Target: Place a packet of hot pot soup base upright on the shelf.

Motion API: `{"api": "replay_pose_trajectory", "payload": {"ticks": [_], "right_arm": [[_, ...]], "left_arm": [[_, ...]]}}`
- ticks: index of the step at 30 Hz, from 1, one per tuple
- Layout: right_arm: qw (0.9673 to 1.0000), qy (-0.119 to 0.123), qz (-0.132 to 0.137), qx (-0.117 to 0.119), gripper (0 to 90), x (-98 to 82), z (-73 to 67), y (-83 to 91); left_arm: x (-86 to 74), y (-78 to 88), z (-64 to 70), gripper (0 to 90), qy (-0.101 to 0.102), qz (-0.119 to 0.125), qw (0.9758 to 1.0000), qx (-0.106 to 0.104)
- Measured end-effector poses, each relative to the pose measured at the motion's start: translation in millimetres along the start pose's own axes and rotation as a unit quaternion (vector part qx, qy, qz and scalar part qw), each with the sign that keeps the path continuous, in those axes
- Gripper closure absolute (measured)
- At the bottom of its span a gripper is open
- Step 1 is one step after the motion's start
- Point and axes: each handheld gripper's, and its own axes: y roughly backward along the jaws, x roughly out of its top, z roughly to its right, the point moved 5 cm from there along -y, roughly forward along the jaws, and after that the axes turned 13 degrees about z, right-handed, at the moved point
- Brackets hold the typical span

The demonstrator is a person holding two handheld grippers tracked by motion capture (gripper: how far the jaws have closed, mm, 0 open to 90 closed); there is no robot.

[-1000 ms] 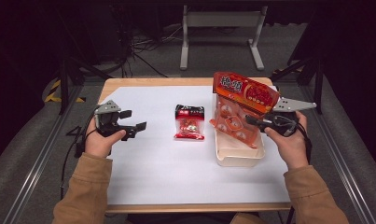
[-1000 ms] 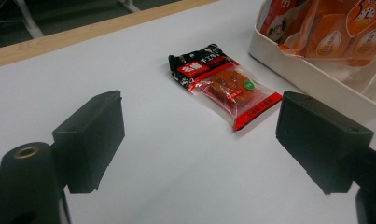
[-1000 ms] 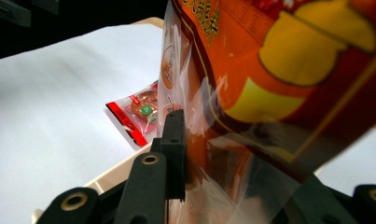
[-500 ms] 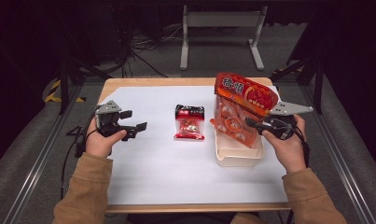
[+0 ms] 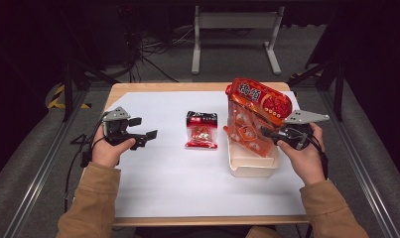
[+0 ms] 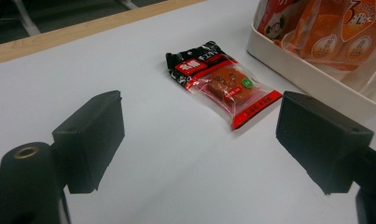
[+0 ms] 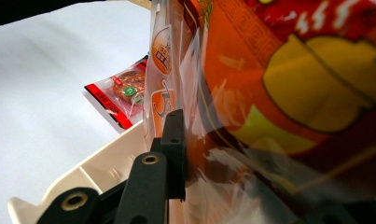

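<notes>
A large orange snack bag [image 5: 254, 116] stands tilted with its lower end inside a white tray [image 5: 252, 168] on the right of the table. My right gripper [image 5: 267, 134] is shut on the bag's right side. In the right gripper view the bag [image 7: 279, 93] fills the space between the jaws of this gripper [image 7: 255, 186], and one fingertip [image 7: 174, 149] presses on its film. A small red and black packet [image 5: 201, 130] lies flat in the middle of the white sheet. My left gripper [image 5: 145, 127] rests at the left, open and empty, pointing at the packet [image 6: 223, 81].
The white sheet [image 5: 163, 183] covers most of the wooden table [image 5: 153, 87]. The tray wall [image 6: 307, 77] stands just right of the packet, with the bag [image 6: 335, 28] inside it. A metal stand [image 5: 234, 29] and cables sit on the floor beyond the far edge.
</notes>
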Motion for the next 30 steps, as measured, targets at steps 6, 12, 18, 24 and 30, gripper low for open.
{"api": "replay_pose_trajectory", "payload": {"ticks": [6,12,18,24,30], "right_arm": [[0.9999,0.007,-0.011,-0.005,70.2,-1.0,-2.3,0.0],[0.9997,0.015,-0.02,-0.008,70.2,0.6,-3.9,0.7],[0.9995,0.016,-0.028,-0.007,70.2,9.4,-2.2,8.6],[0.9986,0.029,-0.041,-0.017,70.2,9.6,-8.0,3.1],[0.998,0.032,-0.051,-0.021,70.3,7.5,-8.1,4.6]], "left_arm": [[-0.2,-0.9,0.4,16.1,-0.001,-0.001,1.0,-0.002],[-0.2,-0.9,0.4,16.1,-0.003,-0.001,1.0,-0.003],[-1.4,0.0,-1.6,16.1,-0.001,-0.002,1.0,0.001],[-1.4,0.2,-1.3,16.1,-0.002,-0.002,1.0,0.0],[-1.5,-1.8,0.5,16.1,-0.001,-0.004,1.0,-0.002]]}}
